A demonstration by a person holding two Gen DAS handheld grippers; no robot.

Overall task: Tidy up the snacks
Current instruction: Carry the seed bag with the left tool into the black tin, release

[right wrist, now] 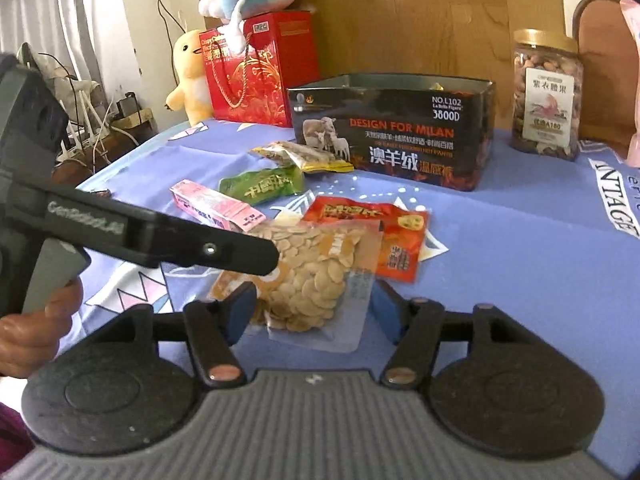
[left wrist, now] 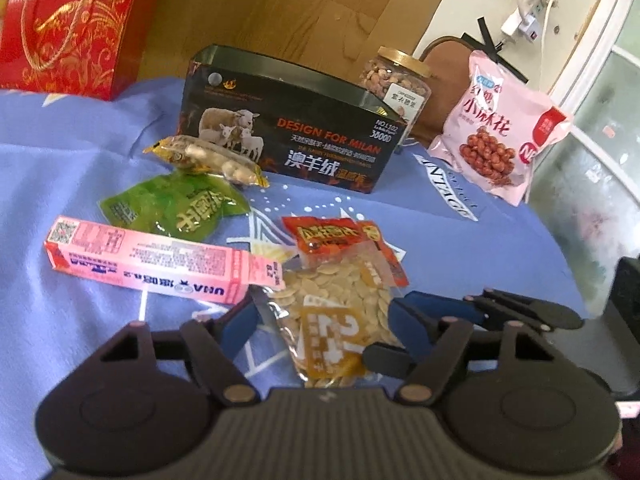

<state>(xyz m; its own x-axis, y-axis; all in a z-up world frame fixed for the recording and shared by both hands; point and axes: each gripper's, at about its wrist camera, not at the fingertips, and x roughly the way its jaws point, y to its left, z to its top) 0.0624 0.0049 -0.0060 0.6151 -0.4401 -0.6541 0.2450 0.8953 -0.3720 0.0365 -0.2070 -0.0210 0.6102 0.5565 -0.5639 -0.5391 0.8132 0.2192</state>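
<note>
A clear bag of pale seeds point(left wrist: 336, 312) point(right wrist: 316, 280) lies on the blue cloth between both grippers' open fingers. My left gripper point(left wrist: 324, 312) straddles it, blue pads on either side, not closed. My right gripper point(right wrist: 312, 312) is also open around the same bag. A red snack packet point(left wrist: 340, 240) point(right wrist: 384, 236) lies just behind it. A pink box point(left wrist: 152, 260) point(right wrist: 216, 204), a green packet point(left wrist: 176, 208) point(right wrist: 264, 184) and a yellow-edged packet point(left wrist: 208, 158) point(right wrist: 304, 156) lie further back. An open black tin point(left wrist: 292, 136) point(right wrist: 396, 136) stands behind them.
A nut jar point(left wrist: 400, 80) point(right wrist: 546, 96) and a pink snack bag point(left wrist: 504, 132) stand at the back right. A red gift box point(left wrist: 72, 28) point(right wrist: 256, 68) and plush toys point(right wrist: 192, 76) stand at the back left. The table edge point(left wrist: 560, 248) drops off on the right.
</note>
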